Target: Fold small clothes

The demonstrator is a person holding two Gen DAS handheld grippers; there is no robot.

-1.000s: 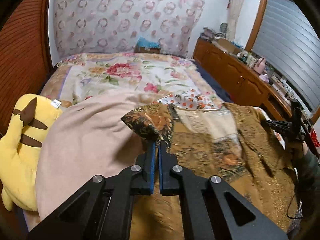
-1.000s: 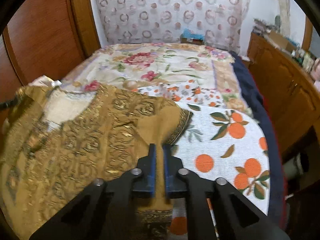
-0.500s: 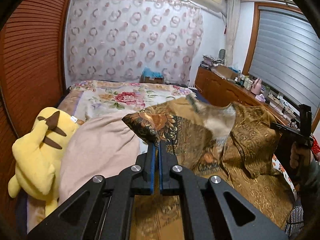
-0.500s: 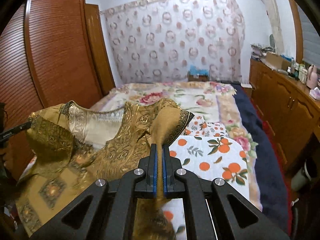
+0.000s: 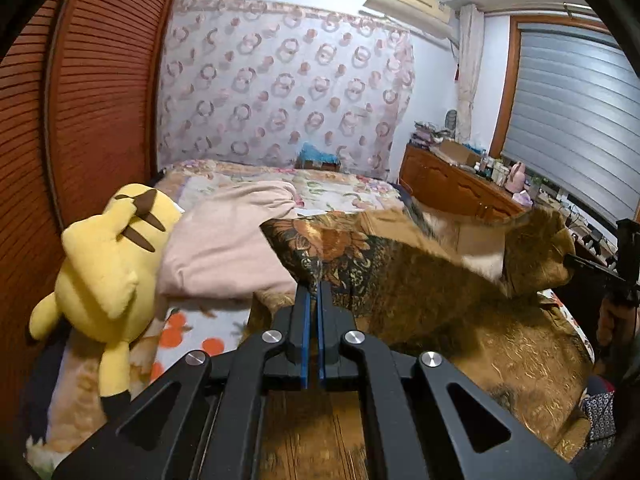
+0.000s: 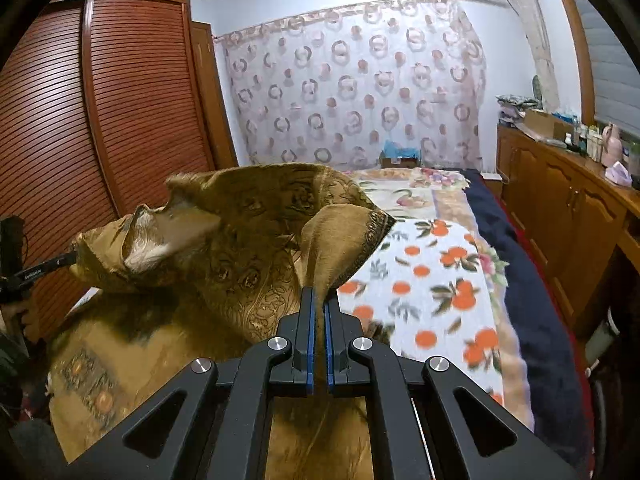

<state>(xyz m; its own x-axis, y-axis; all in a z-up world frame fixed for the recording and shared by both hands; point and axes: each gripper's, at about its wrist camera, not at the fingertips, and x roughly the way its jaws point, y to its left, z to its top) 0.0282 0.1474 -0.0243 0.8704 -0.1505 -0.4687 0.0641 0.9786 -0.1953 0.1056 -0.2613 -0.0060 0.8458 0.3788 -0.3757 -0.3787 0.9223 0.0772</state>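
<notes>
A gold-brown patterned garment [image 5: 420,292] hangs stretched between both grippers above the bed. My left gripper [image 5: 313,292] is shut on its dark floral sleeve corner. My right gripper [image 6: 319,300] is shut on the other sleeve, whose dark trimmed cuff [image 6: 372,232] sticks up past the pads. The garment [image 6: 224,248] sags in the middle and its lower part rests on the orange-print blanket [image 6: 436,280]. The right gripper [image 5: 592,268] shows at the far right of the left wrist view, and the left gripper [image 6: 52,266] at the far left of the right wrist view.
A yellow plush toy [image 5: 108,268] and a pink folded blanket [image 5: 232,240] lie at the bed's left. A slatted wooden wardrobe [image 6: 100,120] stands on the left. A wooden sideboard [image 6: 568,200] with bottles and clutter runs along the right wall. A floral quilt [image 5: 280,180] covers the far bed.
Both grippers have pulled back along the bed and tilted up, lifting the garment's top off the blanket. It was lying flat; now it hangs between them, and the views show more of the room.
</notes>
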